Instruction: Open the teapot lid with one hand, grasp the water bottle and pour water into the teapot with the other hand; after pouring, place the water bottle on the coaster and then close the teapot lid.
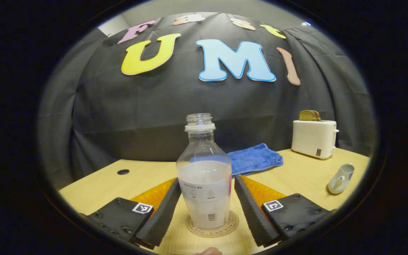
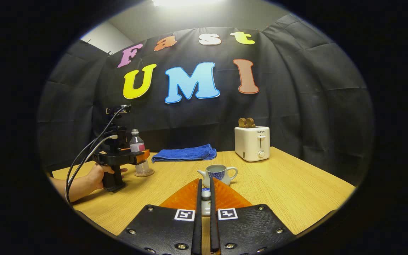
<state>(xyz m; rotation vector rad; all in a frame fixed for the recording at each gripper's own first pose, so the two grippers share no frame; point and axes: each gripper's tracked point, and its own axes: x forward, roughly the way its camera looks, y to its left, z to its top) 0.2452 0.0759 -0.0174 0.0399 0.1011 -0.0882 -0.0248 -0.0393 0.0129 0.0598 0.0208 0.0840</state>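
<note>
The water bottle (image 1: 204,177) is stood on the coaster (image 1: 212,228) at the frame's lower middle, between the spread-apart left tongs (image 1: 204,209). The lid (image 2: 206,202) is pinched by the right tongs (image 2: 204,193), before the uncovered teapot (image 2: 218,174).

Toaster (image 2: 252,143) front reads "SUPOR"; coaster (image 1: 212,228) rim lettering partly hidden; bottle label illegible.

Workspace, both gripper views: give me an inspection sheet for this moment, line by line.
Surface: light wooden table, cable hole at one corner.
Job's things: clear plastic water bottle, uncapped, upright on round coaster; white-and-blue ceramic teapot open; teapot lid off.
Clutter: blue folded towel; white toaster holding toast.
Grippers: left gripper open around bottle, fingers apart from it; right gripper shut on lid.
Cables: bundle from left gripper's mount.
Surroundings: black cloth wall.
</note>
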